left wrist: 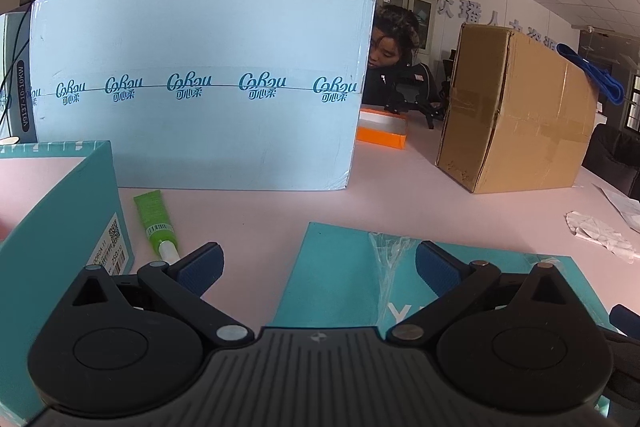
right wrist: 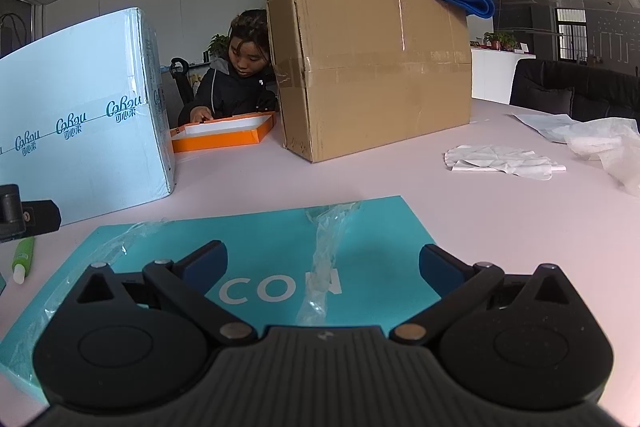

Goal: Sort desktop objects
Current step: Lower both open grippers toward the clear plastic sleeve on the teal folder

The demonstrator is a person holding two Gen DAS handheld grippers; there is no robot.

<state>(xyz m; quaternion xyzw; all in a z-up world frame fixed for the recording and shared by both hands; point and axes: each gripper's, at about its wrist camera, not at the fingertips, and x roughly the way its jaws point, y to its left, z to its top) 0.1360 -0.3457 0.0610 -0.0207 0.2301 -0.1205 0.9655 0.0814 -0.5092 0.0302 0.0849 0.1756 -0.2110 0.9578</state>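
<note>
The crumpled clear plastic wrap (right wrist: 326,259) lies on the flat teal box lid (right wrist: 372,227), which rests on the pink desk (right wrist: 500,219) right in front of both claws. The right claw (right wrist: 322,269) hangs above the lid with its blue pads spread wide, the wrap between them and nothing pinched. The left claw (left wrist: 318,267) is likewise spread and empty, over the lid's left edge. Just left of it a green tube (left wrist: 154,217) lies on the desk, beside an upright teal box (left wrist: 60,223).

The step in hand is likely picking up the wrap. To do it well, the right claw should drop straight down over the thickest twist of film and close there, since thin film slips and a shallow pinch may catch only one layer. Lifting slowly will show whether the lid clings to it; the left claw could press the lid down.

Counted: one wrap, one lid, one upright teal box, one green tube. Further out stand one pale blue carton (left wrist: 200,87) and one brown cardboard box (right wrist: 372,67), with one orange tray (right wrist: 224,133) between them, where a person sits. Crumpled white paper (right wrist: 500,157) lies to the right, at least two pieces.
</note>
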